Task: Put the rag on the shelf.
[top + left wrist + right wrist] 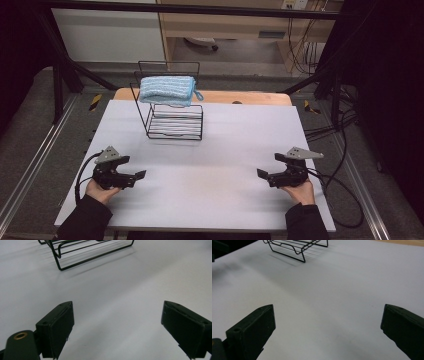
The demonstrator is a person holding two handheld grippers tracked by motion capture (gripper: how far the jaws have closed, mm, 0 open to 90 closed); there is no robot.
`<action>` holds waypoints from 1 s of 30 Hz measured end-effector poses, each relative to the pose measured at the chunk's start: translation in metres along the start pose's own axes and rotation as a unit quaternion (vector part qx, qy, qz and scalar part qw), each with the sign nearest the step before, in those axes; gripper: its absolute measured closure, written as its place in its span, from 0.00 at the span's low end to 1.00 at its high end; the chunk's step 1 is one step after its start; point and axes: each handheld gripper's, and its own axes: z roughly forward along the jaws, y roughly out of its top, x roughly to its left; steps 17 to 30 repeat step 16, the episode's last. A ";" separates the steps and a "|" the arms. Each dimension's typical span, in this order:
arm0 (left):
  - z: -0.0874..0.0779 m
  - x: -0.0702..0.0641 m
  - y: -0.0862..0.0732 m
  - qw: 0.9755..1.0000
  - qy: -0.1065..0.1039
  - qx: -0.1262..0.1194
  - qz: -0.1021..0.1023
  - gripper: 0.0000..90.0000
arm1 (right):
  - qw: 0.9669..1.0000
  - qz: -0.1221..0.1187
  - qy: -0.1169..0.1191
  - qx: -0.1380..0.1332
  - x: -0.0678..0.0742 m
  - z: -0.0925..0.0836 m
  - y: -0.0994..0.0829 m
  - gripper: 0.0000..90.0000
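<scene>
A black wire rack (172, 114) stands at the far middle of the white table (225, 145). A folded light-blue towel (166, 90) lies on the rack's top tier. My left gripper (134, 167) rests low at the near left, held by a hand, open and holding nothing. My right gripper (270, 165) sits at the near right, also open and holding nothing. In the left gripper view the jaws stand wide apart over bare table, with the rack's base (85, 252) ahead. In the right gripper view the jaws are likewise spread, with the rack's base (297, 246) far ahead.
A wooden tabletop edge (250, 97) shows behind the white surface. Black frame posts (57, 85) flank the table, and cables (345, 125) trail on the floor at the right. Wide bare table lies between the grippers and the rack.
</scene>
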 end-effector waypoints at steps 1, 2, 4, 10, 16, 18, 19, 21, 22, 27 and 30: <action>0.000 0.000 -0.002 1.000 -0.001 0.001 0.000 0.13 | 1.000 -0.001 -0.002 -0.001 -0.001 -0.001 -0.004 0.00; 0.000 0.001 -0.003 1.000 -0.001 0.001 0.000 0.13 | 1.000 0.001 -0.002 -0.001 -0.003 -0.002 -0.007 0.00; 0.001 0.002 -0.007 1.000 -0.001 0.001 0.000 0.13 | 1.000 0.000 0.000 0.002 -0.004 -0.002 -0.014 0.00; 0.002 0.006 -0.011 1.000 0.002 0.004 -0.002 0.13 | 1.000 0.000 0.009 0.010 -0.005 -0.005 -0.026 0.00; 0.002 0.007 -0.012 1.000 0.002 0.004 -0.004 0.13 | 1.000 0.004 0.014 0.008 -0.005 -0.006 -0.027 0.00; 0.002 0.007 -0.012 1.000 0.002 0.004 -0.004 0.13 | 1.000 0.004 0.014 0.008 -0.005 -0.006 -0.027 0.00; 0.002 0.007 -0.012 1.000 0.002 0.004 -0.004 0.13 | 1.000 0.004 0.014 0.008 -0.005 -0.006 -0.027 0.00; 0.002 0.007 -0.012 1.000 0.002 0.004 -0.004 0.13 | 1.000 0.004 0.014 0.008 -0.005 -0.006 -0.027 0.00; 0.002 0.007 -0.012 1.000 0.002 0.004 -0.004 0.13 | 1.000 0.004 0.014 0.008 -0.005 -0.006 -0.027 0.00; 0.002 0.007 -0.012 1.000 0.002 0.004 -0.004 0.13 | 1.000 0.004 0.014 0.008 -0.005 -0.006 -0.027 0.00; 0.002 0.007 -0.012 1.000 0.002 0.004 -0.004 0.13 | 1.000 0.004 0.014 0.008 -0.005 -0.006 -0.027 0.00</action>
